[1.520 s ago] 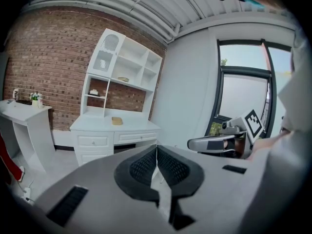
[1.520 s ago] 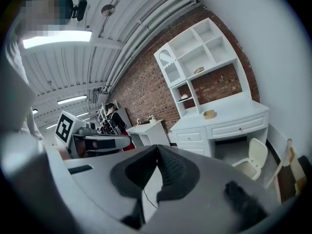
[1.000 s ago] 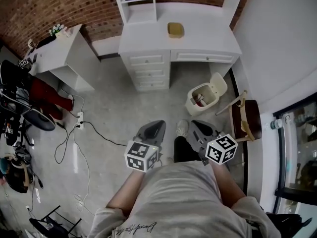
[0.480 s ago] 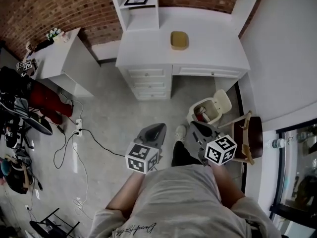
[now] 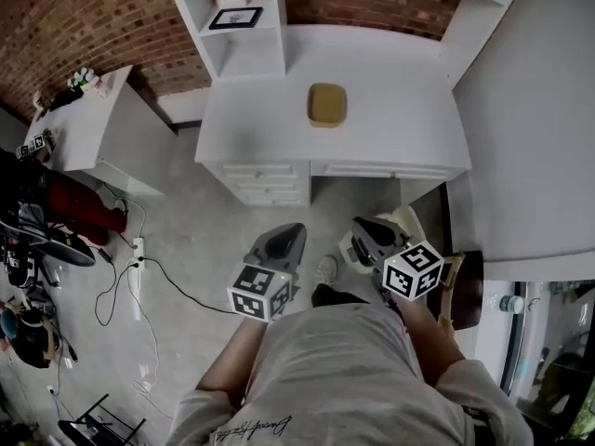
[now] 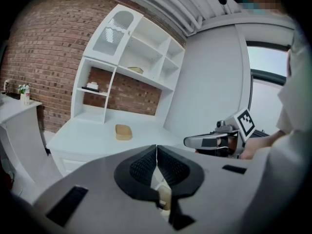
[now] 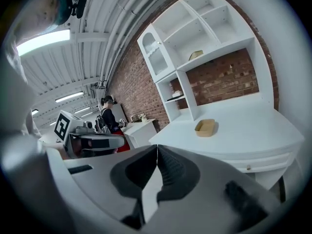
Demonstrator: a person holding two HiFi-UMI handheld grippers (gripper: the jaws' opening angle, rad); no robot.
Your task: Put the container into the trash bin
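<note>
Left gripper (image 5: 294, 232): jaws pressed together, empty.
Right gripper (image 5: 361, 225): jaws pressed together, empty.
Container (image 5: 327, 104): on white desk (image 5: 400, 119), well apart from grippers.
Trash bin (image 5: 407, 219): floor, partly behind right gripper.

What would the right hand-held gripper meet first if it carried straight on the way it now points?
Probably the white desk, near its front edge, left of the tan container. The right hand-held gripper is shut and empty; depth is hard to judge.

Tan container (image 5: 327, 104), white desk (image 5: 400, 133)
</note>
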